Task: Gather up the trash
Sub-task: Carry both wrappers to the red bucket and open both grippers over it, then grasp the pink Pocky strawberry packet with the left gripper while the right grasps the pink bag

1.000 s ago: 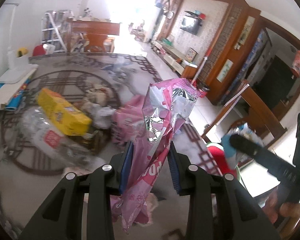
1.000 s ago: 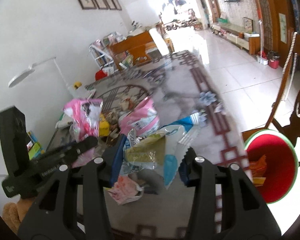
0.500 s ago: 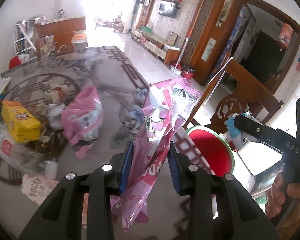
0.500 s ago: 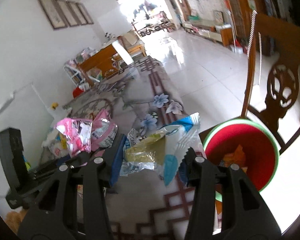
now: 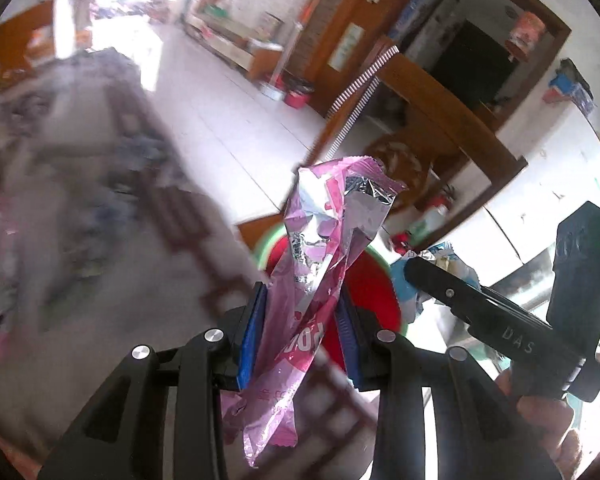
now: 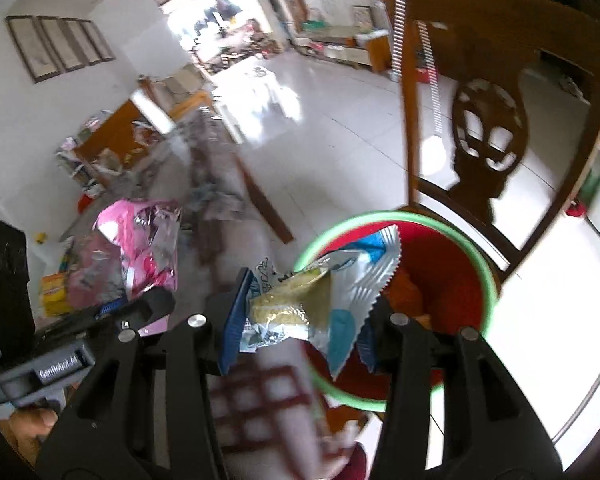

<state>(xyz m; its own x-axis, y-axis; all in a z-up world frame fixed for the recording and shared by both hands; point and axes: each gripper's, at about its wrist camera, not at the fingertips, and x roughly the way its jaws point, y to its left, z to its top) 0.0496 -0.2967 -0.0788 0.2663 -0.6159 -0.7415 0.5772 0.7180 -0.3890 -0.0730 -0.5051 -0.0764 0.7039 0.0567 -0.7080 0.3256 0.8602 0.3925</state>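
Jaws clamping pink wrapper (image 5: 312, 272), blue-white wrapper (image 6: 320, 304)

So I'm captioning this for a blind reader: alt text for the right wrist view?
The right gripper clamps a crumpled blue and silver snack wrapper over a green-rimmed red bin. A wooden chair stands behind the bin.

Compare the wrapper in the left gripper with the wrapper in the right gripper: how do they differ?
The pink wrapper is pink with silver foil inside; the blue-and-white wrapper is silver, blue and white. The pink wrapper stands long and twisted; the blue-and-white wrapper spreads wide. Both are clamped in a gripper near the red bin.
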